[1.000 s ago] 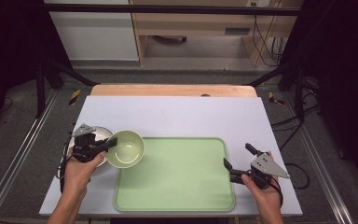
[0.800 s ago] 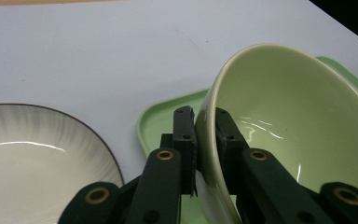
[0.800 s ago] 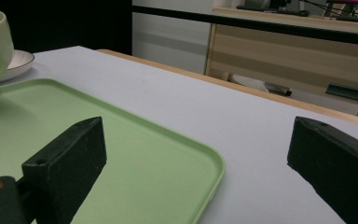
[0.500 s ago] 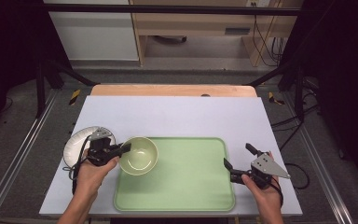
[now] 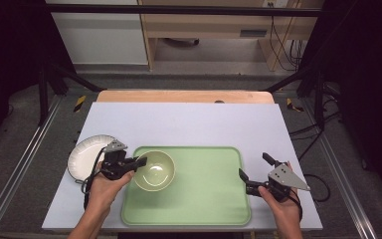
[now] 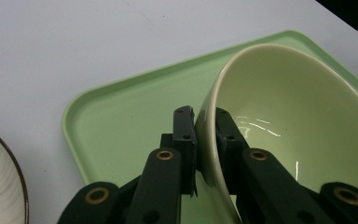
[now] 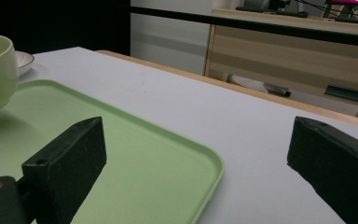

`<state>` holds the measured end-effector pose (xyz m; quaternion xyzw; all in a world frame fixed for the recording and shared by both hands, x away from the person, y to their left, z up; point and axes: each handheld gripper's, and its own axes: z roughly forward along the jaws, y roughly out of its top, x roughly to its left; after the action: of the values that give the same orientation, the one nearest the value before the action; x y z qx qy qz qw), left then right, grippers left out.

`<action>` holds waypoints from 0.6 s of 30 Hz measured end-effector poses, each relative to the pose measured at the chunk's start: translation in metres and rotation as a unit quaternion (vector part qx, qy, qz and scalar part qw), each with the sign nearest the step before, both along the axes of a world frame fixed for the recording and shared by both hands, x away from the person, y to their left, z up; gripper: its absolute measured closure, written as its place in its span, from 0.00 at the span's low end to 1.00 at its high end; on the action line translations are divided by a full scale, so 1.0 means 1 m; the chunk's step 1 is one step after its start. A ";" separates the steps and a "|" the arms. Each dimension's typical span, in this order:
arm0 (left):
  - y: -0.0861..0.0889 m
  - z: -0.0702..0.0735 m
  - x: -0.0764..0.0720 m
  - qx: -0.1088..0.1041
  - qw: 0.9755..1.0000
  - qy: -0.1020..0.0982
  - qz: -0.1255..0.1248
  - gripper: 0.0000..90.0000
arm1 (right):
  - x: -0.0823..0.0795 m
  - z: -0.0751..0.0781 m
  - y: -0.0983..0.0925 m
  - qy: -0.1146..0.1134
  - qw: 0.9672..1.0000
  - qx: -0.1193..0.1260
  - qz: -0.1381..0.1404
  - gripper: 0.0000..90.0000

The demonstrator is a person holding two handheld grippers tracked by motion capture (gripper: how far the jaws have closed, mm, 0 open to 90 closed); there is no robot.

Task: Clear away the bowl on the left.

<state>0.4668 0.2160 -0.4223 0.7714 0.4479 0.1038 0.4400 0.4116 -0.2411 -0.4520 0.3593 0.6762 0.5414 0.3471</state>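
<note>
Spanning most of the high view, the white table (image 5: 189, 124) carries everything in play, with a wooden edge along its far side. On its near half lies the green tray (image 5: 204, 199), flat and bare apart from what hangs over its left end. At the table's left edge, just beside the tray, sits a white plate (image 5: 82, 159), with nothing on it.

The pale green bowl (image 5: 154, 171) is over the left end of the tray, tilted a little toward the hand that carries it. The left gripper (image 5: 138, 162) has it by the near rim: in the left gripper view the two black jaws are clamped on the bowl's wall, one pad outside and one inside, with no slack between them. Whether the bowl's foot already touches the tray cannot be told from these pictures; a shadow lies under it in the right gripper view, and the tilt suggests it is not yet resting flat.

The right gripper (image 5: 253, 172) waits at the tray's right end, its jaws spread wide with nothing between them; one jaw stands over the tray's corner, the other over bare table.

As a judgement, the carrying part looks nearly done: the bowl is off the plate and over the tray. What is left is to level it, set it down on the tray and let go of the rim.
</note>
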 end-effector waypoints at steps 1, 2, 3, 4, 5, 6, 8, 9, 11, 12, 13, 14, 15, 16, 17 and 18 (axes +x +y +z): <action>-0.001 -0.001 0.000 0.000 1.000 0.001 -0.001 0.91 | 0.000 0.000 0.000 0.000 1.000 0.000 0.000 0.05; -0.002 -0.001 0.000 0.001 1.000 0.002 -0.002 0.91 | 0.000 0.000 0.000 0.000 1.000 0.000 0.000 0.05; -0.004 -0.002 0.000 0.001 1.000 0.002 -0.003 0.91 | 0.000 0.000 0.000 -0.001 1.000 -0.001 0.000 0.05; -0.004 -0.002 0.000 0.001 1.000 0.002 -0.003 0.91 | 0.000 0.000 0.000 -0.001 1.000 -0.001 0.000 0.05; -0.005 -0.004 0.001 -0.001 1.000 0.003 -0.004 0.91 | 0.000 0.000 0.000 0.000 1.000 0.000 0.000 0.05; -0.005 -0.004 0.001 -0.001 1.000 0.003 -0.004 0.91 | 0.000 0.000 0.000 0.000 1.000 0.000 0.000 0.05; -0.006 -0.005 0.001 -0.002 1.000 0.006 -0.005 0.91 | 0.000 0.000 -0.001 -0.002 1.000 -0.001 0.001 0.05; -0.007 -0.005 0.001 -0.002 1.000 0.007 -0.007 0.91 | 0.000 0.000 -0.001 -0.004 1.000 0.000 0.002 0.05; -0.008 -0.006 0.001 -0.002 1.000 0.008 -0.008 0.91 | 0.000 0.000 -0.002 -0.006 1.000 0.000 0.004 0.05; -0.008 -0.006 0.001 -0.002 1.000 0.008 -0.008 0.91 | 0.000 0.000 -0.002 -0.006 1.000 0.000 0.004 0.05; -0.009 -0.006 0.001 -0.003 1.000 0.009 -0.008 0.91 | 0.000 0.000 -0.005 -0.010 1.000 0.000 0.003 0.05; -0.009 -0.006 0.001 -0.003 1.000 0.009 -0.008 0.91 | 0.000 0.000 -0.005 -0.010 1.000 0.000 0.003 0.05; -0.010 -0.007 0.000 -0.006 1.000 0.011 -0.009 0.91 | 0.000 0.000 -0.007 -0.015 1.000 0.006 0.003 0.05; -0.010 -0.007 0.000 -0.006 1.000 0.011 -0.009 0.91 | 0.000 0.000 -0.007 -0.015 1.000 0.006 0.003 0.05; -0.012 -0.007 0.000 -0.006 1.000 0.011 -0.011 0.91 | 0.000 0.000 -0.010 -0.022 1.000 0.008 0.002 0.06; -0.012 -0.007 0.000 -0.006 1.000 0.011 -0.011 0.91 | 0.000 -0.001 -0.011 -0.024 1.000 0.008 0.002 0.06</action>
<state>0.4670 0.2043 -0.4296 0.7750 0.4445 0.0881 0.4405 0.4115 -0.2521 -0.4526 0.3476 0.6639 0.5560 0.3595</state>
